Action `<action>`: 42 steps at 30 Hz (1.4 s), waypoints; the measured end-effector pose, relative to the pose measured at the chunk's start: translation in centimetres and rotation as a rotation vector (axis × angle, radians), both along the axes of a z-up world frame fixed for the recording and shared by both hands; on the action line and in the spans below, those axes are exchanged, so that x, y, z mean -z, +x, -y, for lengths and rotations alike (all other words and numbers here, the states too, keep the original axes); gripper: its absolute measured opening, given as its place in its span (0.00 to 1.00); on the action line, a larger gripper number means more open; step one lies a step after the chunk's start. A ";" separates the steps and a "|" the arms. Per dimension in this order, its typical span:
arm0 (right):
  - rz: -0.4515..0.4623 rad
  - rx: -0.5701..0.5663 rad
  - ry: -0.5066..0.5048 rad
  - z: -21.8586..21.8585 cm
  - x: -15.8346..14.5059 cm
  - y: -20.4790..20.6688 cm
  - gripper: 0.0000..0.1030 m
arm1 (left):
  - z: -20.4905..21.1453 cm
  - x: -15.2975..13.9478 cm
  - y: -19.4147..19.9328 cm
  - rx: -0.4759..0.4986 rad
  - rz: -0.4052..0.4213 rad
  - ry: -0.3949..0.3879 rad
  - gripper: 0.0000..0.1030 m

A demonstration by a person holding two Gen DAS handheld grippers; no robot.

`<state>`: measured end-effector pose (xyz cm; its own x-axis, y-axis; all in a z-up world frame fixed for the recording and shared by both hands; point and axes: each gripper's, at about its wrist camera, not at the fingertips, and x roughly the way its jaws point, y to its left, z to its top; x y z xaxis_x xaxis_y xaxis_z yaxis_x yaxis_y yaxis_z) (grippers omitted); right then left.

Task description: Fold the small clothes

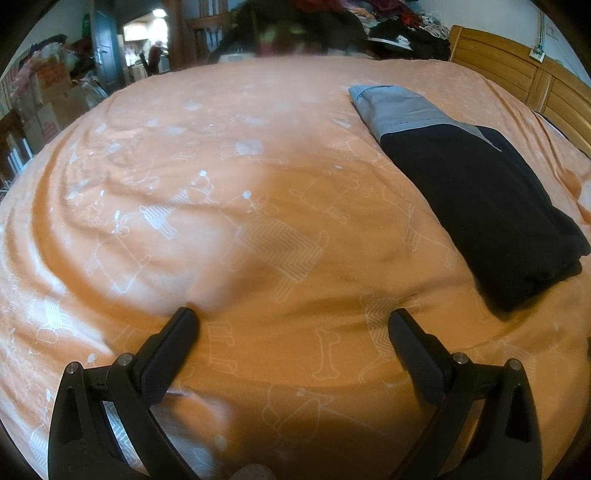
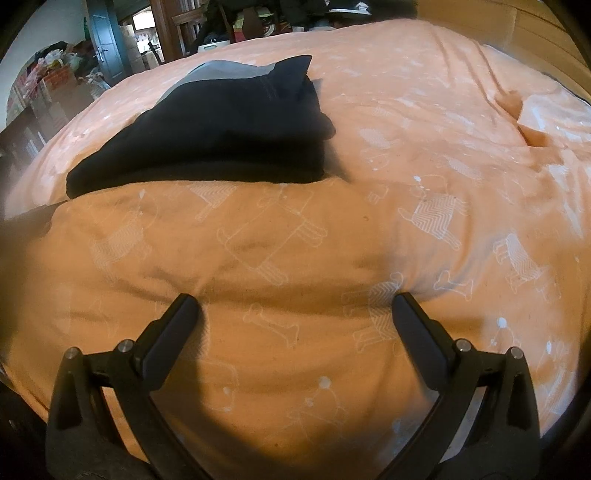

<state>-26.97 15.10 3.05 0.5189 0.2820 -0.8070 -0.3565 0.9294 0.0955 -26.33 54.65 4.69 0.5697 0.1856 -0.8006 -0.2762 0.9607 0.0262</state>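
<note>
A folded black garment with a grey upper part (image 1: 476, 192) lies flat on the orange bedspread (image 1: 229, 155), to the right in the left wrist view. My left gripper (image 1: 293, 317) is open just above the spread, well to the left of the garment, with nothing between its fingers. In the right wrist view the same folded garment (image 2: 221, 133) rests ahead and to the left, on the bedspread (image 2: 424, 129). My right gripper (image 2: 295, 301) is open too, low over the bare spread, short of the garment's near edge.
A wooden headboard (image 1: 517, 74) borders the bed at the far right. A heap of dark and coloured clothes (image 1: 332, 22) sits beyond the bed's far edge. A blue door (image 1: 105, 40) and cluttered boxes (image 1: 48, 99) stand at the left. The spread is wrinkled (image 2: 524, 122) at the right.
</note>
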 end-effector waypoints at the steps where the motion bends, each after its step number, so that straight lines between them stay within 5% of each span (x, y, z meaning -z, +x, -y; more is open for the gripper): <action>1: -0.001 -0.004 -0.001 0.0 0.0 0.0 1.00 | 0.0 0.0 0.0 0.000 0.000 -0.001 1.00; 42: 0.012 -0.024 -0.017 -0.1 -0.2 -0.4 1.00 | -0.2 0.1 0.2 -0.002 0.004 0.010 1.00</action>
